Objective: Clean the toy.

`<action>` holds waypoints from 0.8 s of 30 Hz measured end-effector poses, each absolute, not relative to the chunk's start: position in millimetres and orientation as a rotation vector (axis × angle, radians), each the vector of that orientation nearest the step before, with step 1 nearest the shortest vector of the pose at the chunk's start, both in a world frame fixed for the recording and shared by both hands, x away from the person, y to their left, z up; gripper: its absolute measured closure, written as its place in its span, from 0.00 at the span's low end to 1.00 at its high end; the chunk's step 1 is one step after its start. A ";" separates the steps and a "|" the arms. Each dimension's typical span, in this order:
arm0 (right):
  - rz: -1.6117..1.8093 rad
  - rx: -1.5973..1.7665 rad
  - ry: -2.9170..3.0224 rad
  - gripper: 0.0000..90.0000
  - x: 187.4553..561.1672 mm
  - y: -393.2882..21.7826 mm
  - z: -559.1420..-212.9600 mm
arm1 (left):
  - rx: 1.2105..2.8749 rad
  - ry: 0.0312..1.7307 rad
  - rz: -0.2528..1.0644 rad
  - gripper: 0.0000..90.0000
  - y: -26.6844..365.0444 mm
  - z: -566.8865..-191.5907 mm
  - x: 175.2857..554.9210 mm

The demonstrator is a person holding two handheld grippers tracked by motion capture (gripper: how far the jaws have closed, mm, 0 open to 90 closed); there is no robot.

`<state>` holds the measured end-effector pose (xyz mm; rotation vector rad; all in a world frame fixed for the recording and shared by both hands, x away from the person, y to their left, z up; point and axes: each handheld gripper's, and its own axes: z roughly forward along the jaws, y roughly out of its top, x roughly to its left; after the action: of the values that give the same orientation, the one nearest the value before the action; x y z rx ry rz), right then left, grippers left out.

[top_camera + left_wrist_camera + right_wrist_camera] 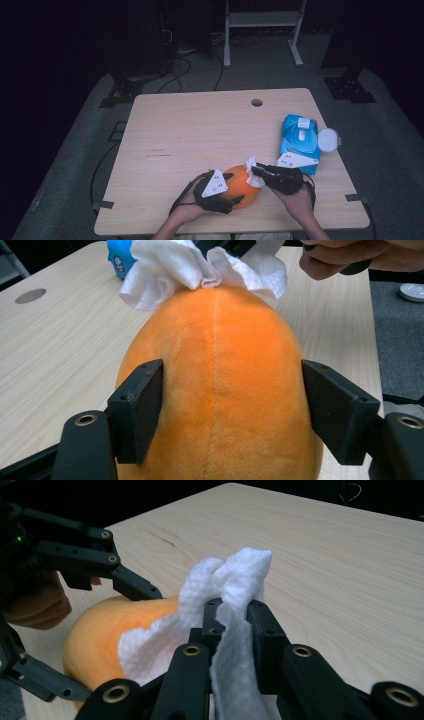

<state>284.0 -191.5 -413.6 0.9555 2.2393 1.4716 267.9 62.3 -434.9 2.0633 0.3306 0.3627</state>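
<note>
A round, orange plush toy (242, 186) with a soft, short-pile fabric and a seam down its middle lies on the pale wooden tabletop (200, 130), near the edge closest to the person and between the two hands. The left gripper (235, 199) grasps it: in the left gripper view its two black jaws stand on either side of the plush body (220, 390), pressed against the fabric at the toy's wider part.

The right gripper (256, 170) comes in from the right, and its jaws are clenched on a crumpled white paper wipe (251, 170). In the right gripper view the wipe (225, 605) is pinched between the two black jaws, with one fold rising above them and another strip hanging down between the linkage arms. The rest of the wipe lies against the near end of the orange toy (100, 635), touching its surface. In the left gripper view the same wipe (200, 267) sits bunched on the far end of the toy.

Beyond the right hand (299, 200), near the right edge of the tabletop, lies a blue pack of wipes (300, 140) with a white label, and its round white lid (328, 139) stands open just beside it. A small round hole (256, 102) sits in the tabletop near the far edge.
</note>
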 end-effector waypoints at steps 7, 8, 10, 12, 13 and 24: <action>1.494 1.094 2.203 0.88 290.1 -212.6 -421.4 | 2.044 0.365 0.348 0.30 64.7 -434.5 272.0; 1.529 1.081 2.207 0.88 288.0 -210.3 -418.7 | 2.041 0.368 0.348 0.30 64.0 -434.8 272.1; 1.543 1.012 2.234 0.88 283.3 -199.1 -413.5 | 2.041 0.370 0.343 0.30 63.6 -436.0 272.0; 1.511 0.974 2.245 0.88 282.0 -191.5 -413.6 | 2.036 0.375 0.338 0.30 65.3 -436.6 272.4; 1.510 0.986 2.246 0.88 284.3 -193.1 -415.7 | 2.036 0.377 0.335 0.30 66.1 -436.5 272.5; 1.535 0.944 2.266 0.88 278.1 -187.1 -410.8 | 2.020 0.400 0.325 0.28 66.3 -436.9 275.6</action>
<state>278.1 -187.1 -410.8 0.9444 2.2664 1.5349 275.6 66.3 -436.9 2.0204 0.4003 0.3245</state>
